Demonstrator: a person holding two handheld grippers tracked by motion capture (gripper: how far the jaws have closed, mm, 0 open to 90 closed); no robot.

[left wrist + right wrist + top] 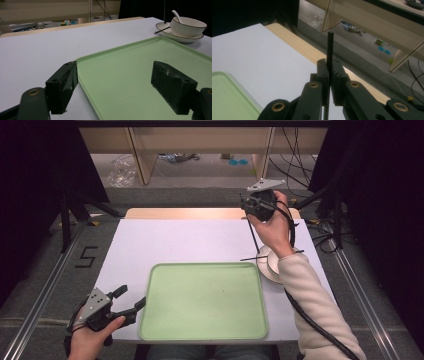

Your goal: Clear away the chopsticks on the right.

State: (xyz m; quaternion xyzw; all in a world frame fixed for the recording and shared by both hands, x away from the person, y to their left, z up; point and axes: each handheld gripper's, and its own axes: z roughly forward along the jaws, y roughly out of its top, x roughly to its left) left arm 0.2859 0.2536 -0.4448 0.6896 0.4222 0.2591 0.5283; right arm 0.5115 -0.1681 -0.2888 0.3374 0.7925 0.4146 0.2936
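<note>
Between the closed jaws of the right gripper (329, 82): one black chopstick (329, 47), clamped near its upper end, its tip standing just above the jaws and its length hanging down below them. Beneath that gripper, on the white table (175, 240): a white plate (175, 36) carrying a white bowl (187, 26) with a spoon (176, 15) in it, and a second black chopstick (260, 257) lying across the plate's rim. Left gripper (131, 302): jaws wide apart, holding nothing, poised at the near left corner of the green tray (205, 300), one jaw over the tray, the other over bare table.
</note>
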